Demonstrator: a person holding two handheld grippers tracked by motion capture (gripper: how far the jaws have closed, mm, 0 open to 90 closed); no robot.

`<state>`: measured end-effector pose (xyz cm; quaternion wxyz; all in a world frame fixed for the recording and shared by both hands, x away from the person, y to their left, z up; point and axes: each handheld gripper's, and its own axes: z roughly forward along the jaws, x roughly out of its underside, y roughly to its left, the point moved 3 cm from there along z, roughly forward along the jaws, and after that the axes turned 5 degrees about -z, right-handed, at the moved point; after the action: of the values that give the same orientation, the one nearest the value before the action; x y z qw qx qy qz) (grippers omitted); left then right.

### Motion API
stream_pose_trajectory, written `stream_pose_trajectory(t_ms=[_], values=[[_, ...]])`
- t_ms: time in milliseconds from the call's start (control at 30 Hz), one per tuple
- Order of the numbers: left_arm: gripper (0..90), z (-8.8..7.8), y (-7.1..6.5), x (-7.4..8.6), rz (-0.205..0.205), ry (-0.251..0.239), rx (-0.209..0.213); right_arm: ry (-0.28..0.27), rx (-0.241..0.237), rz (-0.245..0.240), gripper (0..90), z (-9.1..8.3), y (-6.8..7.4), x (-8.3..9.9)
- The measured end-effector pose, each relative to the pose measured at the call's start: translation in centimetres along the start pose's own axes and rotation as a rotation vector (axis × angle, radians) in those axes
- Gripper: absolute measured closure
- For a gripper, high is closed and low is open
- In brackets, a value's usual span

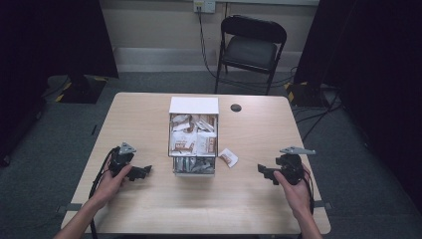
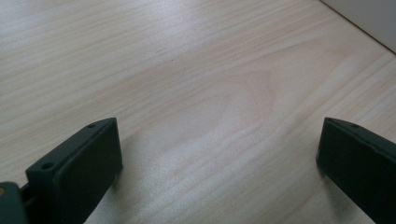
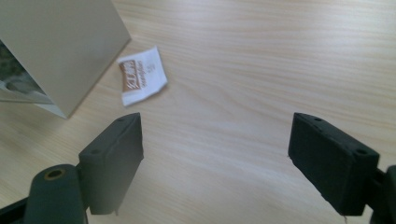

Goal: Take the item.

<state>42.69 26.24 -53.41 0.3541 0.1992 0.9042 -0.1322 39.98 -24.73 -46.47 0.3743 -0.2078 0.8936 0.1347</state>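
A white box (image 1: 194,105) stands at the middle of the table, packed with several white and brown sachets (image 1: 191,139); its side wall (image 3: 60,51) fills the upper left of the right gripper view. One loose sachet (image 1: 228,158) lies on the wood just right of the box, and it is the sachet (image 3: 142,74) seen ahead of the right jaws. My left gripper (image 1: 142,172) rests low at the left of the box, open, with bare wood between its jaws (image 2: 219,154). My right gripper (image 1: 265,172) sits at the right, open and empty (image 3: 215,149).
The light wooden table (image 1: 149,204) has bare surface at front and on both sides of the box. A small black disc (image 1: 236,107) lies near the far edge. A black folding chair (image 1: 251,47) stands behind the table, with cables on the floor.
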Motion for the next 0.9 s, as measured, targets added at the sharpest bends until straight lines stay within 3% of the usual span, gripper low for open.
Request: stream_pose_trajectory(t_ms=[100, 333, 500, 567, 667, 900], values=[[0.0, 0.0, 0.0, 0.0, 0.0, 0.0, 0.0, 0.012, 0.05, 0.005, 17.6, 0.1, -0.9, 1.1], [0.0, 0.0, 0.0, 0.0, 0.0, 0.0, 0.0, 0.082, 0.094, 0.065, 16.7, 1.2, -3.5, 2.9], [0.0, -0.1, 0.0, 0.1, -0.002, -0.001, -0.002, 0.134, 0.155, 0.064, 14.8, 2.0, -4.3, 4.1], [0.0, -0.1, 0.0, 0.1, -0.001, 0.0, -0.003, 0.127, 0.168, 0.059, 14.9, 2.1, -4.2, 4.2], [0.0, -0.1, -0.1, 0.1, -0.002, 0.0, -0.003, 0.131, 0.229, 0.011, 13.7, 2.5, -3.7, 4.3], [0.0, -0.1, -0.1, 0.1, -0.002, -0.001, -0.003, 0.042, 0.249, 0.015, 6.0, 2.8, -3.8, 5.1]])
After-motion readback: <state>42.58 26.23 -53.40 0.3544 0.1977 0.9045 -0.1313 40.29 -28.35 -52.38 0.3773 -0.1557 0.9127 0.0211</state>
